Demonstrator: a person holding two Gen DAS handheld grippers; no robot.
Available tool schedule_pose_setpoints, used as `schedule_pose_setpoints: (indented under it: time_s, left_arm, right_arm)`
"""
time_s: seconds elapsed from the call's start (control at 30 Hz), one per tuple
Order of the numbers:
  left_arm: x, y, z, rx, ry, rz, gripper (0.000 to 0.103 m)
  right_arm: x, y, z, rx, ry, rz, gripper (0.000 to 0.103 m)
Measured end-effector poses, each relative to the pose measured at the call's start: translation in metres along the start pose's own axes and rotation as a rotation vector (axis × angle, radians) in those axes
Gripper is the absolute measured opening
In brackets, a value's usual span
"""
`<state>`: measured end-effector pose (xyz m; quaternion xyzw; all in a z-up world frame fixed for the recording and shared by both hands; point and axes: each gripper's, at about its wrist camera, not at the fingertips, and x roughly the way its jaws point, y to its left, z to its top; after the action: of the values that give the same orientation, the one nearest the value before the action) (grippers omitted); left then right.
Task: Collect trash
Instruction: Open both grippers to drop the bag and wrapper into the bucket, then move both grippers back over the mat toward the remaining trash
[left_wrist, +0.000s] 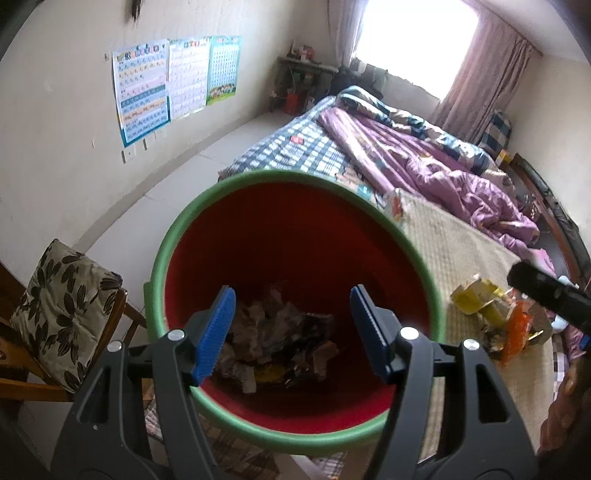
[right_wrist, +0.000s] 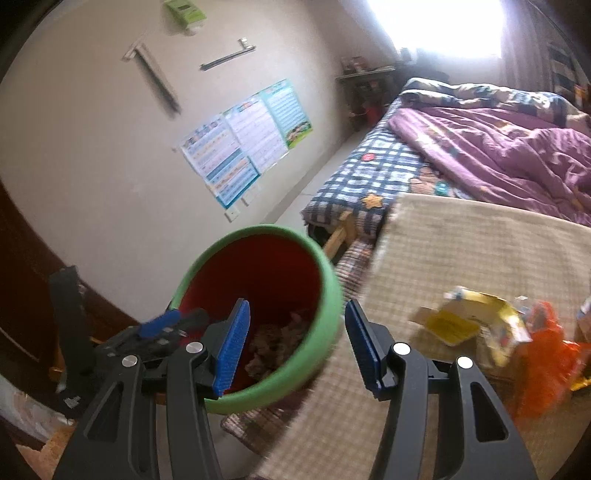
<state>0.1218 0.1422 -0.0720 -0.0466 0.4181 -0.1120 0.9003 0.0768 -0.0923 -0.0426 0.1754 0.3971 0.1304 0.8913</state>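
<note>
Left tongs (left_wrist: 291, 325) part-open, empty, over red bin (left_wrist: 295, 177). Right tongs (right_wrist: 295, 339) part-open, empty, beside bin rim. Remaining trash, yellow carton (right_wrist: 476, 325) and orange wrapper (right_wrist: 546, 347), lies on mat (right_wrist: 480, 240) to right; right hand nearer.

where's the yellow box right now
The yellow box lies on the beige mat, right of the red bin, beside the orange wrapper.

Checked mat (right_wrist: 480, 251) carries yellow carton (right_wrist: 476, 325) and orange wrapper (right_wrist: 546, 354).
</note>
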Motion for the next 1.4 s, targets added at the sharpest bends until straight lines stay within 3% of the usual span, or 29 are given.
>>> schedule_pose_setpoints:
  time_s: [0.33, 0.57, 0.73, 0.93, 1.3, 1.4]
  left_arm:
    - [-0.013, -0.042, -0.008, 0.031, -0.032, 0.0, 0.062]
    - [-0.016, -0.095, -0.018, 0.053, -0.029, -0.043, 0.062]
    - [0.006, -0.15, -0.035, 0.11, 0.064, -0.151, 0.064]
    - [0.041, -0.209, -0.062, 0.192, 0.167, -0.189, 0.067]
    - [0.074, -0.252, -0.089, 0.262, 0.241, -0.11, 0.067]
    - [0.076, -0.252, -0.091, 0.251, 0.246, -0.103, 0.055]
  right_arm:
    - [-0.045, -0.079, -0.027, 0.109, -0.012, -0.109, 0.053]
    - [-0.078, -0.137, -0.054, 0.169, 0.002, -0.172, 0.053]
    - [-0.102, -0.169, -0.072, 0.201, 0.013, -0.186, 0.053]
    - [-0.129, -0.197, -0.085, 0.219, 0.012, -0.18, 0.053]
    - [-0.148, -0.223, -0.086, 0.22, 0.011, -0.139, 0.053]
    - [-0.149, -0.221, -0.082, 0.198, 0.009, -0.127, 0.053]
